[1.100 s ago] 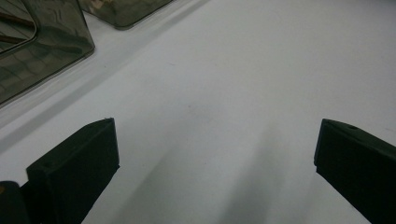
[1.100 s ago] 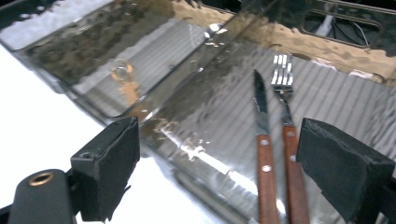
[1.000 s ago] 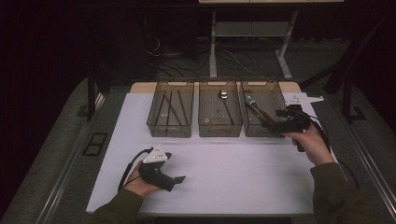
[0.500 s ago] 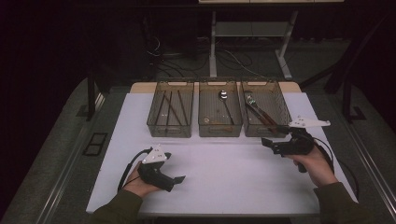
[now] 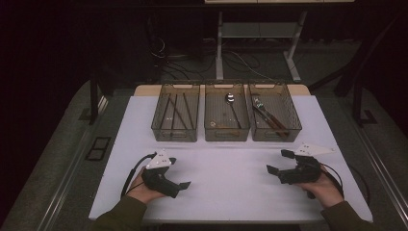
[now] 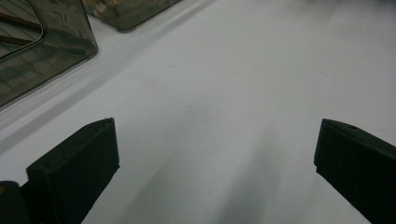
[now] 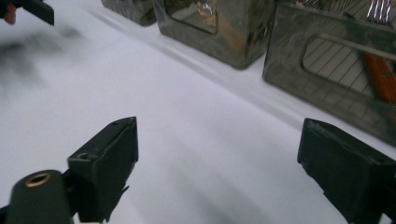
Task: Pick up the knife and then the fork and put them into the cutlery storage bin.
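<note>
Counter (image 5: 231,192): white top, three smoky clear bins in a row along its 12 o'clock edge.

Left bin (image 5: 175,118): holds thin dark sticks laid lengthwise.

Middle bin (image 5: 226,118): holds a spoon (image 5: 231,103), bowl toward 12 o'clock.

Right bin (image 5: 274,118): holds cutlery with a reddish-brown handle (image 7: 380,77); fork tines show at its far end in the right gripper view.

Left gripper (image 5: 179,184): held in a hand at 7 o'clock on the counter, resting low on the bare top. Fingers (image 6: 77,170) wide apart, nothing between them.

Right gripper (image 5: 280,162): held in a hand at 5 o'clock, just in front of the right bin and apart from it. Fingers (image 7: 107,163) wide apart, holding nothing, bare counter beneath.
</note>
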### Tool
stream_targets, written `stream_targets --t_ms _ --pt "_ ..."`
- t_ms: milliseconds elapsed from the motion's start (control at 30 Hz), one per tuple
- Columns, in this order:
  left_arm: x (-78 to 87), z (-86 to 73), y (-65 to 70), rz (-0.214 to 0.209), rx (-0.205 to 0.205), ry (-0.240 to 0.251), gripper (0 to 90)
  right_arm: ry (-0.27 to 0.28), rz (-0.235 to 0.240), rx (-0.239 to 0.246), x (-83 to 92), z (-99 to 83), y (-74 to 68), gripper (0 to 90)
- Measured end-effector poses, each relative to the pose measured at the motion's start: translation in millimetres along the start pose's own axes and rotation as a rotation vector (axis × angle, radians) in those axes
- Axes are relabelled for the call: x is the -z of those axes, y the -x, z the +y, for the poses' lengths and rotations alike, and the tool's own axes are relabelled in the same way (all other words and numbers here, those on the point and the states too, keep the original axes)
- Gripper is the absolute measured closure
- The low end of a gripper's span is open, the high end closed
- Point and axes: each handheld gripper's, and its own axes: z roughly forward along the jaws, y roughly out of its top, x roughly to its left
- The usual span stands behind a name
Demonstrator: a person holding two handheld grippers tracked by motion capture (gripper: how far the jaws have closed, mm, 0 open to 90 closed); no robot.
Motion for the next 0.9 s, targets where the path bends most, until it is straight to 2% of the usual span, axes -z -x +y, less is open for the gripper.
stream_targets --t_ms 200,400,900 --pt "0.2 0.0 0.6 -0.004 -0.008 -0.004 0.0 0.014 -0.005 0.001 5.8 -13.4 -2.3 12.4" --pt "0.0 -0.2 0.4 -0.004 -0.006 -0.005 0.0 -0.005 0.001 0.005 8.8 -23.1 -6.4 12.4" --pt "-0.3 0.3 0.2 -0.007 -0.008 -0.004 0.0 -0.021 -0.006 0.019 10.6 -27.3 -5.3 12.4"
